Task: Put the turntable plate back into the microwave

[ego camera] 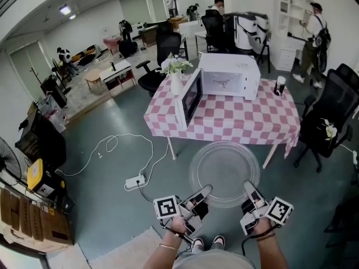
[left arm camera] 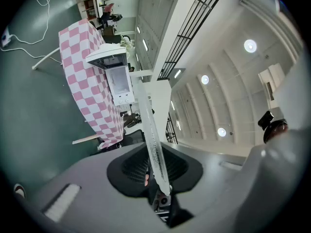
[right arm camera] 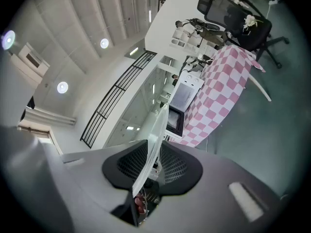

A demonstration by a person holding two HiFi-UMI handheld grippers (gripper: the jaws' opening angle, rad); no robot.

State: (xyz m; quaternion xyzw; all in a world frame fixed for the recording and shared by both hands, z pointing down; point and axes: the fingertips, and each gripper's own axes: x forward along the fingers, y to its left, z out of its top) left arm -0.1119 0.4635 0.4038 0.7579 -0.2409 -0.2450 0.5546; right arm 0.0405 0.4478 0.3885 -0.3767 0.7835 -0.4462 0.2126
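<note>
Left claw (ego camera: 202,194), right claw (ego camera: 251,190) each pinching turntable plate (ego camera: 224,170) rim; keep plate level, grips even, carry toward open microwave (ego camera: 229,76) well ahead on worktop (ego camera: 241,122).

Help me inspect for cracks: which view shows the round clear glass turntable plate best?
The head view: the round clear glass turntable plate shows almost whole, face-on. The left and right gripper views catch only its thin rim edge-on.

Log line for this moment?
left gripper: shut on turntable plate | right gripper: shut on turntable plate | microwave: door open
</note>
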